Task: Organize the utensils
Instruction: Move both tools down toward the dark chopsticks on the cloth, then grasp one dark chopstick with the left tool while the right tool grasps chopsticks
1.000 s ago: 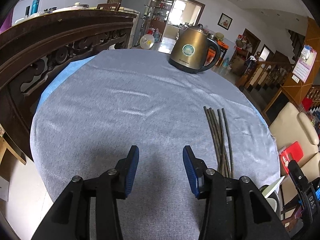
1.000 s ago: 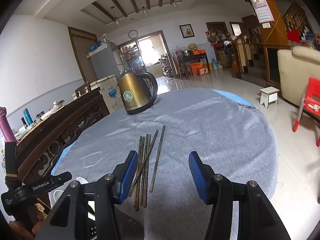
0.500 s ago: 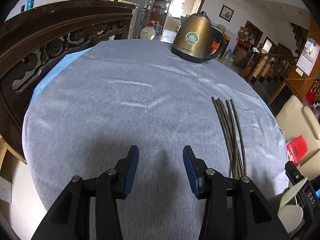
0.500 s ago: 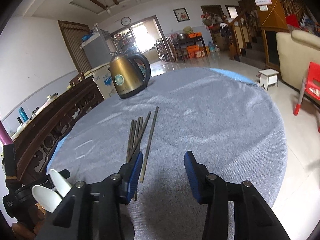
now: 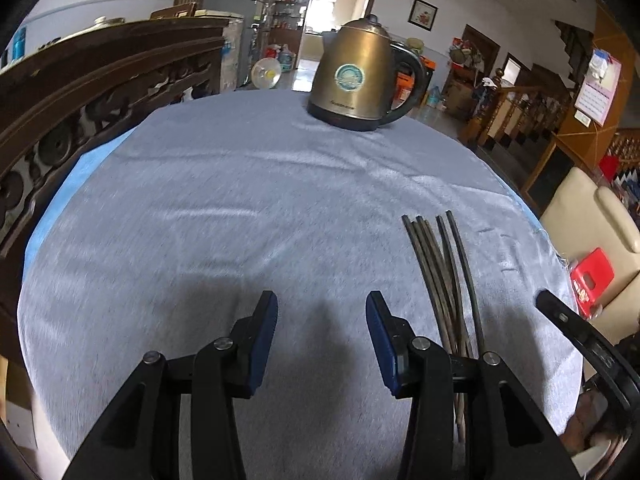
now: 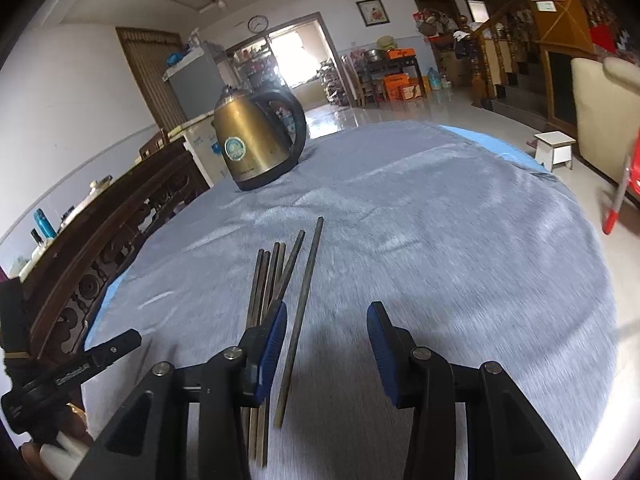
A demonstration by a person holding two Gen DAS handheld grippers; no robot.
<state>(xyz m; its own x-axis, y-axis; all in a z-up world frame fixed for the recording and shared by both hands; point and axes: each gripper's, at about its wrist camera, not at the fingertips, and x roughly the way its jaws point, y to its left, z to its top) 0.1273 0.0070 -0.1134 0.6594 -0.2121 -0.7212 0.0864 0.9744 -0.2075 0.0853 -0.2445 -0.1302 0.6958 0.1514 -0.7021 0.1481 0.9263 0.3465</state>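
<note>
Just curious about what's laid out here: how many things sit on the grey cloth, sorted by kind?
Chopsticks: 6, counted at their far tips
Kettle: 1
Total: 7

L gripper [image 5: 322,334]: pointed fwd and down, jaws held partly apart, nothing seen betw. the blue pads [image 5: 266,334]. R gripper [image 6: 327,344]: also angled down, jaws closing, no pad contact seen; gap betw. the blue pads empty. Each gripper's black body is seen at the edge of the other's view, so the two are held side by side.
</note>
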